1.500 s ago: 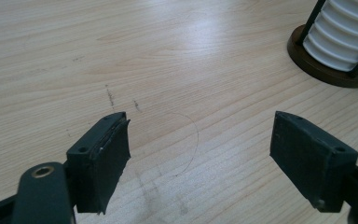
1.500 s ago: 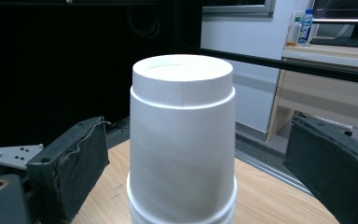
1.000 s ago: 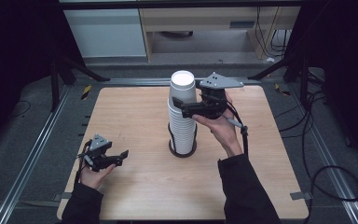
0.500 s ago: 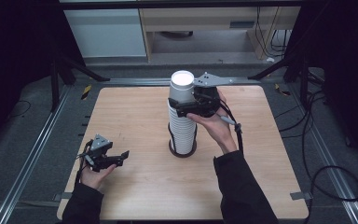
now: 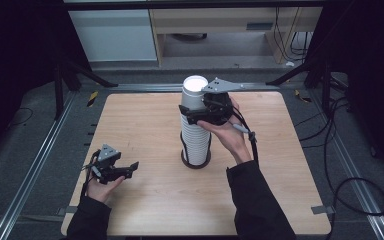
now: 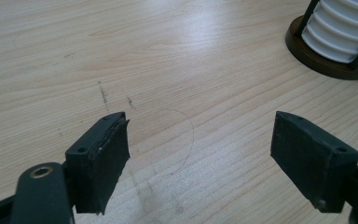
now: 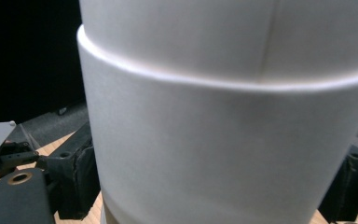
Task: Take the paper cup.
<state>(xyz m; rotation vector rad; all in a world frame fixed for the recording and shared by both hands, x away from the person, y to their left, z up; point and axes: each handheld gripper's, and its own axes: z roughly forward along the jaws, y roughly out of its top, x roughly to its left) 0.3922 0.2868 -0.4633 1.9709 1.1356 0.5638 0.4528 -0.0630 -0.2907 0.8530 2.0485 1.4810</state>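
A tall stack of white paper cups stands near the middle of the wooden counter, seated in a dark round holder with thin black upright rods. The right hand-held gripper is up at the top of the stack, one jaw on either side of the upper cups; whether the jaws actually press the cup wall I cannot tell. The left hand-held gripper sits low over the near left part of the counter, well apart from the stack, its jaws spread wide with nothing between them. The bare wood under it shows faint scuffs and a thin curved line. Beyond the counter are metal rails, cables on the dark floor and a pale cabinet.
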